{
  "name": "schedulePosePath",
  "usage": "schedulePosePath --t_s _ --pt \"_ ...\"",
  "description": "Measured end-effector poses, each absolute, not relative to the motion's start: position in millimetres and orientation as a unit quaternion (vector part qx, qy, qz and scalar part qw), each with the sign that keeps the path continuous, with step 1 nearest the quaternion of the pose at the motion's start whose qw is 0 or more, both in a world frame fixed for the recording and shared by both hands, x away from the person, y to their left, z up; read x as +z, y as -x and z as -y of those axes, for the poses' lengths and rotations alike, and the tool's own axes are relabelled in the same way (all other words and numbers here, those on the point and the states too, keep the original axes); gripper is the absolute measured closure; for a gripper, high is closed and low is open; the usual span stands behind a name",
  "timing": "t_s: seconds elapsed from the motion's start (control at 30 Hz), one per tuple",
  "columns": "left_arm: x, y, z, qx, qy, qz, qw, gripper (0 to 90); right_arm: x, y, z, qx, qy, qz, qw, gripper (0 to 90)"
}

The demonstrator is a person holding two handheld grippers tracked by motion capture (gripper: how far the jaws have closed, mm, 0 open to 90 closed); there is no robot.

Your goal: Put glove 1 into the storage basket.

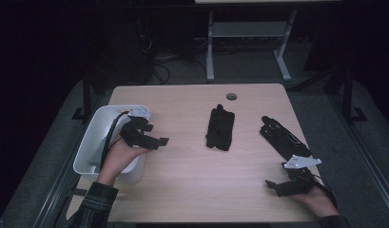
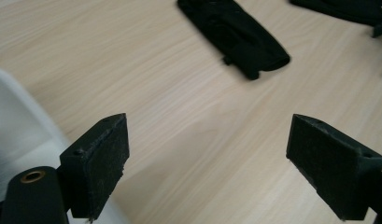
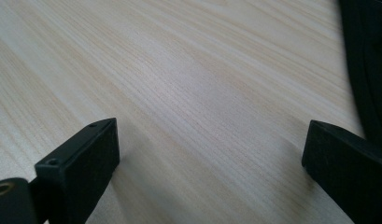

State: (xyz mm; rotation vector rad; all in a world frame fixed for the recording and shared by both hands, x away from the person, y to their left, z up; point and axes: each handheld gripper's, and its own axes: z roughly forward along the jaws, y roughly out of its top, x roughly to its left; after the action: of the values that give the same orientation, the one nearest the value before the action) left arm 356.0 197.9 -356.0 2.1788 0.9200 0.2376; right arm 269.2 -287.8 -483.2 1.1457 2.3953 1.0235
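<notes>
The room around the surface (image 1: 192, 161) is dark, and the two black things on the wood are hard to read: they look like folded gloves or soft pouches, but I cannot tell which. The nearer black item (image 1: 220, 127) lies flat mid-surface, a long, limp, folded shape; in the left gripper view it (image 2: 235, 35) sits well ahead of the jaws, slightly toward the right-hand jaw, untouched. The second black item (image 1: 282, 137) lies slantwise near the right edge, just beyond the right gripper (image 1: 282, 185); in the right gripper view it (image 3: 371, 70) is cut off by the frame edge, beside and beyond the right-hand jaw.

The left gripper (image 1: 151, 140) hovers at the rim of a white bin (image 1: 94, 137), whose inside is partly hidden by the hand and cable. Its jaws stand wide apart, holding nothing, with bare wood between them. The right gripper's jaws are likewise spread wide over bare wood and grip nothing.
</notes>
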Motion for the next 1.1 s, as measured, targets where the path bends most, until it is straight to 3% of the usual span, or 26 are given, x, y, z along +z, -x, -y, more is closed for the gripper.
schedulePosePath --t_s 0.5,1.1 --pt "-397 -329 -150 0.091 -0.87 -0.311 0.371 12.5 -483 -269 288 0.355 -0.399 -0.832 0.147 3.6" --pt "-454 -302 -148 0.086 -0.887 -0.284 0.354 12.4 -483 -269 288 0.355 -0.399 -0.833 0.148 3.7"
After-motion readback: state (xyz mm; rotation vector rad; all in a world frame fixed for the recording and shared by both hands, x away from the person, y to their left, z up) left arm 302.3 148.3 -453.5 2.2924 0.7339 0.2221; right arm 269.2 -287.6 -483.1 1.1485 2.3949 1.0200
